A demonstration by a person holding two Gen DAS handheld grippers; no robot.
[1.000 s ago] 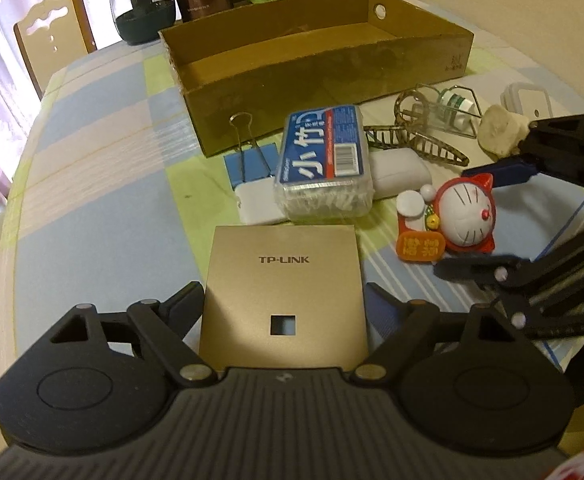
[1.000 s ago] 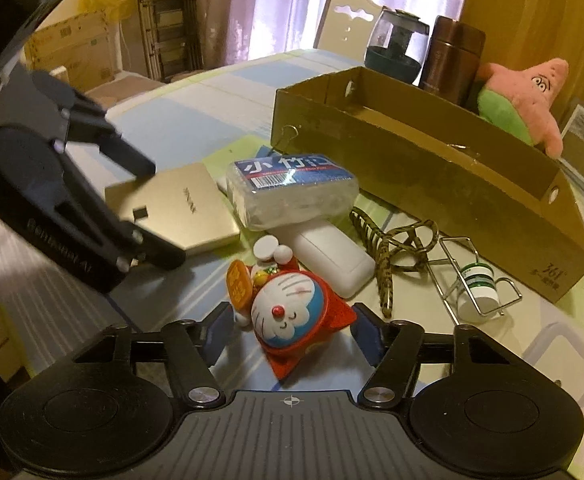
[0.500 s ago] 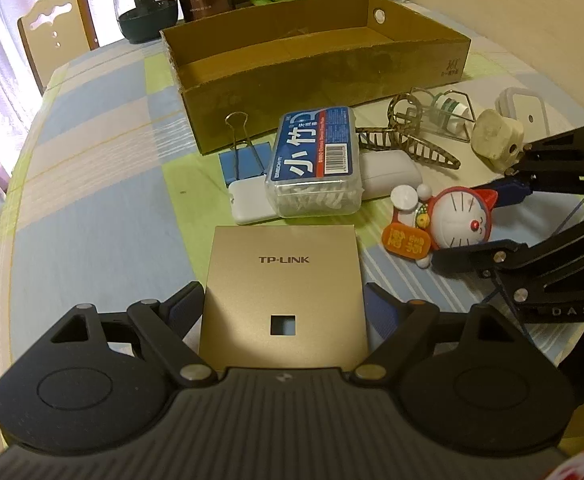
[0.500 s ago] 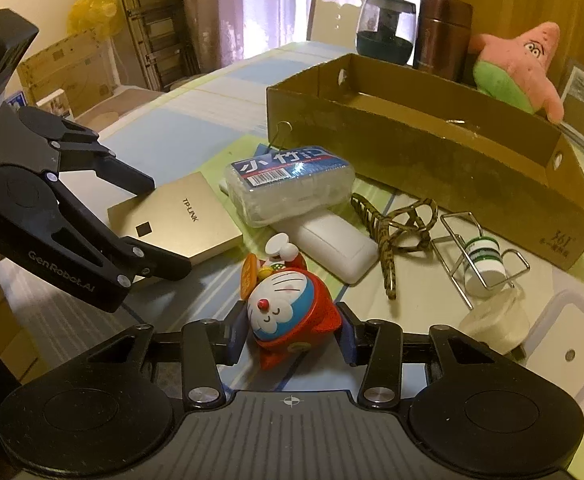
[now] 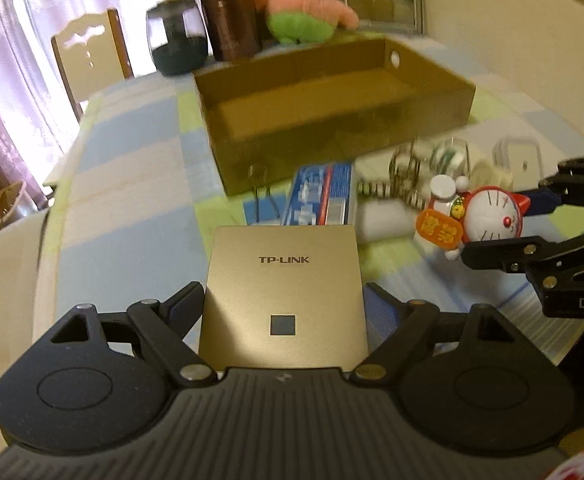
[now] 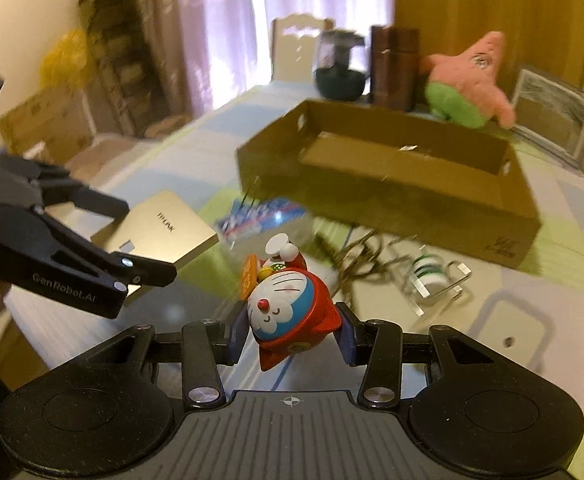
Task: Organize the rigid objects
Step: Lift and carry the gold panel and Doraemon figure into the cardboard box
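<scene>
Gripping the gold TP-LINK panel (image 5: pixel 283 280) by its two side edges, the left gripper (image 5: pixel 283 314) stands wide in the left wrist view, its blue pads pressed to the flat plate, which juts forward toward the cardboard box (image 5: pixel 332 152). The box lies ahead of the panel, its near wall facing the camera and its floor bare. Between panel and box sit a blue-labelled clear case (image 5: pixel 322 196) and a binder clip (image 5: pixel 261 192), both just short of the box's near wall. Off to the right of the box front, the right gripper (image 5: pixel 504 222) carries the cat figurine (image 5: pixel 488 220). The risk here is the panel itself: smooth, thin and held only at its rear end, it could pivot or slide out if swung quickly, and its leading edge could catch the box's near wall.

From the right wrist view, the right gripper (image 6: pixel 292 330) is closed narrowly on the figurine (image 6: pixel 287 308), pads against its red sides, with the toy tilted and its sign-bearing arm pointing toward the box (image 6: pixel 392 196). The box lies ahead and slightly right. The rounded body gives little flat surface, so it may twist or squirt free. The left gripper (image 6: pixel 147 240), left of the box, is close by; both heading for the same opening could collide. Loose wire items (image 6: pixel 432 280) in front of the box could snag.
</scene>
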